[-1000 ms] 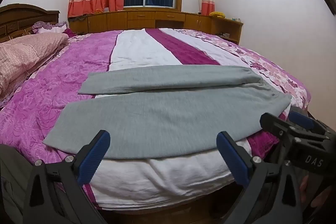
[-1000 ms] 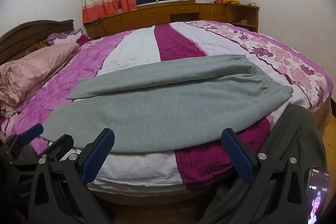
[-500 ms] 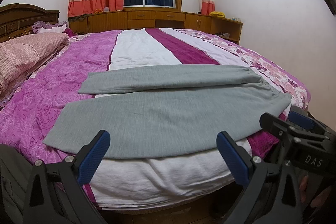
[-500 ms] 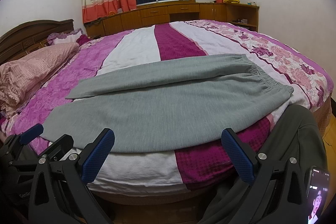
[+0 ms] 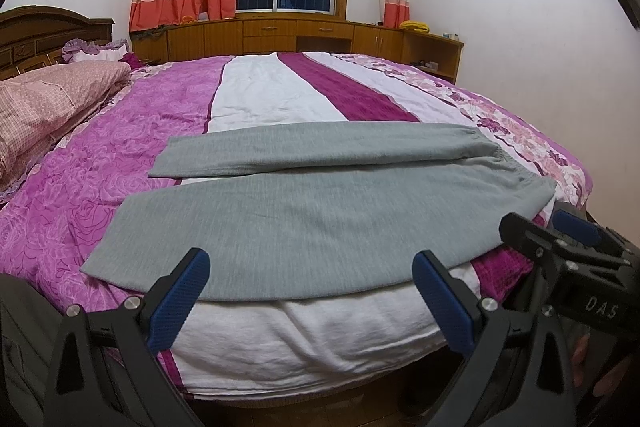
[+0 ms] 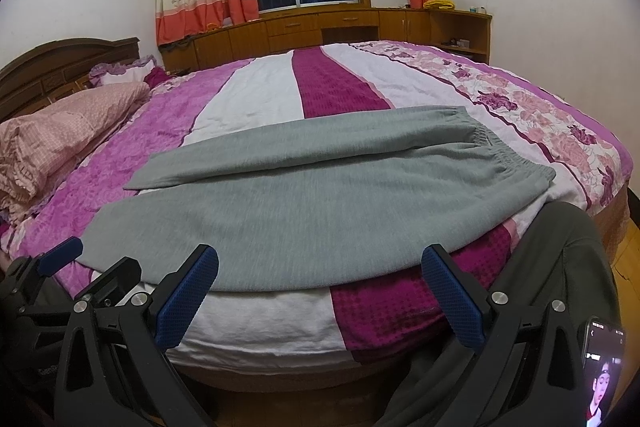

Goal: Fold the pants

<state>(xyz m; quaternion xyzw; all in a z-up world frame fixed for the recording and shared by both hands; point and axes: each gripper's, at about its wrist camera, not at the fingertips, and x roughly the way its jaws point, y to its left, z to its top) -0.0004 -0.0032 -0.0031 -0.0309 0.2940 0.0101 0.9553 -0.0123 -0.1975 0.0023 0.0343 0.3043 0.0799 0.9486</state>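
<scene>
My lower frame was cut off by the gripper bodies; the bed's near side disappeared under them. My left gripper (image 5: pixel 310 291) was spread wide, holding nothing, short of the mattress edge. My right gripper (image 6: pixel 320 287) likewise, fingers apart and empty. Gray pants (image 5: pixel 320 211) lay flat across the bedspread (image 5: pixel 100 179) mid-frame, legs pointing left, elastic waistband (image 6: pixel 508 155) at right, near leg just overhanging the edge. Bare bedspread behind them, pillow (image 5: pixel 44 99) at left. A phone (image 6: pixel 600 375) was cropped at lower right.
</scene>
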